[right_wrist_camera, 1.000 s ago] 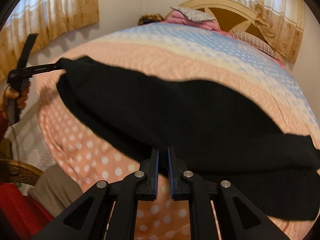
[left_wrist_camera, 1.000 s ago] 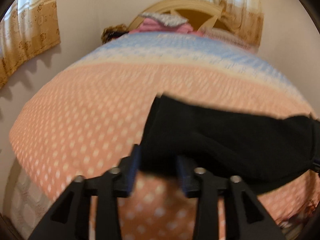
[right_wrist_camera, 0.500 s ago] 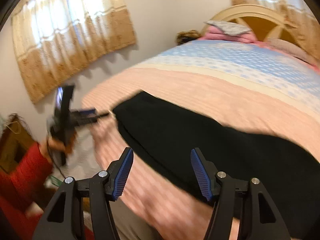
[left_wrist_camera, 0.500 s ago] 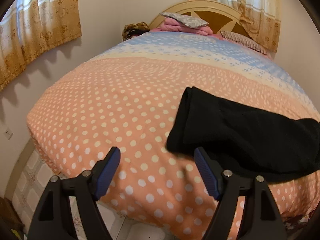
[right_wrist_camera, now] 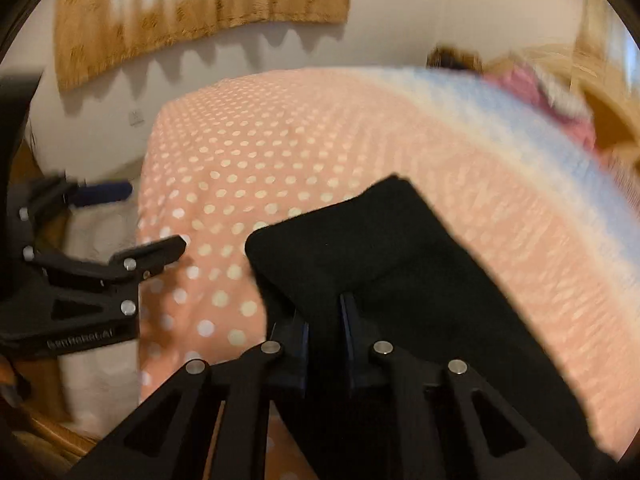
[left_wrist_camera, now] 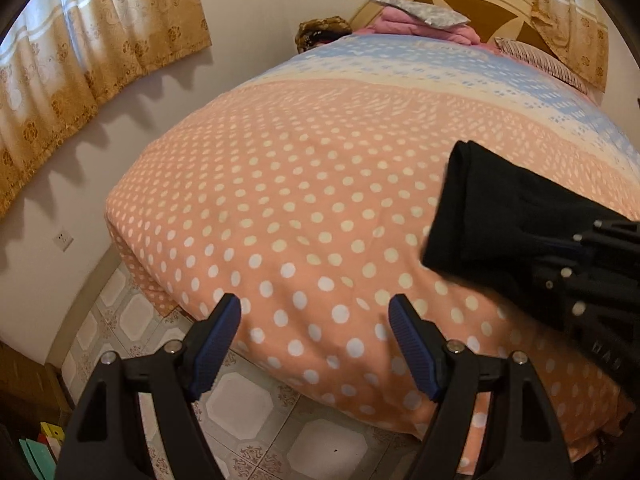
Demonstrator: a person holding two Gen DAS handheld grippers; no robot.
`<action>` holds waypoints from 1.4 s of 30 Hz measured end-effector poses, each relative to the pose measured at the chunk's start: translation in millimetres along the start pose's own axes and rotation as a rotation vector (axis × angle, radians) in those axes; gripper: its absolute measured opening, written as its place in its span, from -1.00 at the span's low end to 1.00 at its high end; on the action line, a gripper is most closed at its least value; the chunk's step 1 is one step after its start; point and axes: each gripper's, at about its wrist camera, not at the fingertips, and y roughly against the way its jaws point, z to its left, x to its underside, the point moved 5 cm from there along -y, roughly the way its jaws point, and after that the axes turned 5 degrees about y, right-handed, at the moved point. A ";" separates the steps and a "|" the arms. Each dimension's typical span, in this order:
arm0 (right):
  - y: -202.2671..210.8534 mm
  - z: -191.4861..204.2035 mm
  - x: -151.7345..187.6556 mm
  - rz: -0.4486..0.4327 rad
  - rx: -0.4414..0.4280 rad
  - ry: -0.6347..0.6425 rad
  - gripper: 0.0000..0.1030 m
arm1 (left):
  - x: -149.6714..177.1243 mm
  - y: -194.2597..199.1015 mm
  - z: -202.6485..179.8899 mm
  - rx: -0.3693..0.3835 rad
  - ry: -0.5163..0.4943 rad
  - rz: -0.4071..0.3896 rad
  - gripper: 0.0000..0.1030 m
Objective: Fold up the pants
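The black pants (left_wrist_camera: 500, 216) lie folded on the bed's near right part, over the orange dotted cover (left_wrist_camera: 304, 184). My left gripper (left_wrist_camera: 314, 344) is open and empty, held over the bed's front edge, to the left of the pants. My right gripper (right_wrist_camera: 324, 328) is closed down on the near edge of the pants (right_wrist_camera: 380, 248); black cloth fills the narrow gap between its blue pads. The right gripper also shows at the right edge of the left wrist view (left_wrist_camera: 592, 280), on the pants. The left gripper shows at the left of the blurred right wrist view (right_wrist_camera: 132, 224).
The bed has a blue-and-cream band further back, with pink bedding and a grey pillow (left_wrist_camera: 424, 16) at the wooden headboard (left_wrist_camera: 492, 4). Curtains (left_wrist_camera: 80, 52) hang on the left wall. Tiled floor (left_wrist_camera: 240, 408) lies below the bed's front edge.
Both grippers let go of the pants half a second ago. Since then the left gripper backed away leftward, still open. The right gripper swung left and closed on the pants' near edge.
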 end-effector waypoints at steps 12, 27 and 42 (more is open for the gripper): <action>-30.9 -6.7 -12.6 -0.053 -0.307 -0.375 -0.72 | -1.2 5.0 -1.2 0.007 0.002 -0.009 0.53; 115.6 -64.7 53.6 -0.318 -0.223 -0.516 0.39 | -27.1 48.9 -49.3 0.061 -0.061 -0.167 0.54; 167.1 -124.2 187.7 -0.169 0.003 -0.742 0.39 | -5.3 -0.1 -133.5 0.015 -0.142 -0.129 0.91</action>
